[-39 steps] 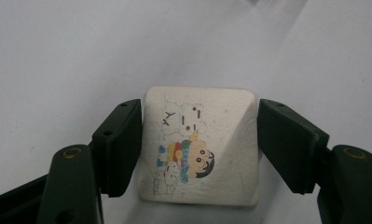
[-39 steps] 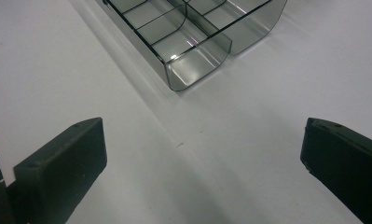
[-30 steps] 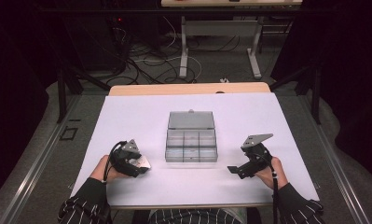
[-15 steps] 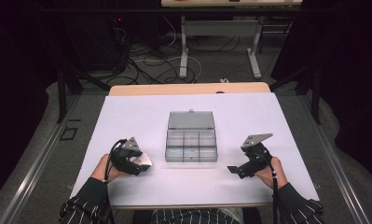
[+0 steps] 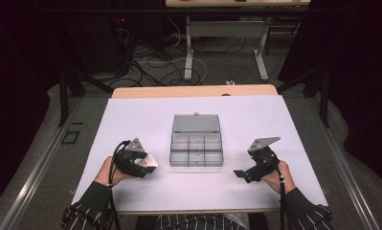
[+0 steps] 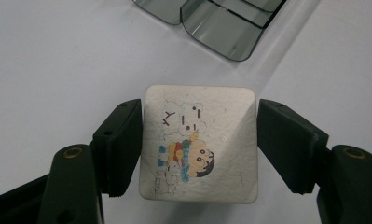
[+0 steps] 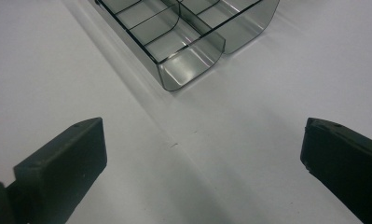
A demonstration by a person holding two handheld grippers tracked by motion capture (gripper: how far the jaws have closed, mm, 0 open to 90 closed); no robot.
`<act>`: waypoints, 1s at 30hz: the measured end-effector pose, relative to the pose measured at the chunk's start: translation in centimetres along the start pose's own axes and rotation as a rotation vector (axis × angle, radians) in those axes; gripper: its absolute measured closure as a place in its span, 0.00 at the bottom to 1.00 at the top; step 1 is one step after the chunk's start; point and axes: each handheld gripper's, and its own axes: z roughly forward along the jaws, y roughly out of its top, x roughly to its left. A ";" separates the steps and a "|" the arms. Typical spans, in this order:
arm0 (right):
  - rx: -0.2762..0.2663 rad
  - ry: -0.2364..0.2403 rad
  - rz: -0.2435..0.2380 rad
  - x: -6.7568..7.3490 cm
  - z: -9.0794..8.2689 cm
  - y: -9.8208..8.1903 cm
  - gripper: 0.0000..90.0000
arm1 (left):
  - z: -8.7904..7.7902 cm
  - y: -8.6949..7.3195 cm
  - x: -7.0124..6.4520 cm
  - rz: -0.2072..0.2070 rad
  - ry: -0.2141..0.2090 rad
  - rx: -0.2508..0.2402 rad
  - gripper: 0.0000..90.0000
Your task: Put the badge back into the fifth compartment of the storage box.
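Jaws of the left gripper (image 6: 198, 149) stand on either side of a small square tile (image 6: 200, 144) with rounded corners and a cartoon drawing on its face, and the two black pads meet its left and right edges, so the tile is grasped across its width; in the high view the same gripper (image 5: 140, 160) sits on the person's left, with the pale tile (image 5: 148, 162) showing at its tip just above the white worktop (image 5: 131, 120). Jaws of the right gripper (image 7: 202, 154) are spread wide with nothing between them, only bare worktop, and that gripper (image 5: 246, 172) rests low at the person's right. Between the two hands lies a clear compartment box (image 5: 196, 149), its lid (image 5: 196, 123) folded back away from the person, the small cells open to the top. From the left gripper view a rounded corner of the box (image 6: 221, 32) is ahead of the tile and a little to its right, near but apart. What the coming move seems to turn on is this: the box lies to the right of the left hand in the high view, its long side running across the worktop, and the nearest cells are those at its left end. The left hand, already carrying the tile, is the one placed to bring it over that edge; the tile looks about as wide as one cell, so it would likely need squaring up with the dividers.
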 end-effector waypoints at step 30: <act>0.003 -0.004 -0.010 0.0 0.3 0.1 0.00 | 0.2 3.6 -1.3 -0.049 0.040 -0.040 0.37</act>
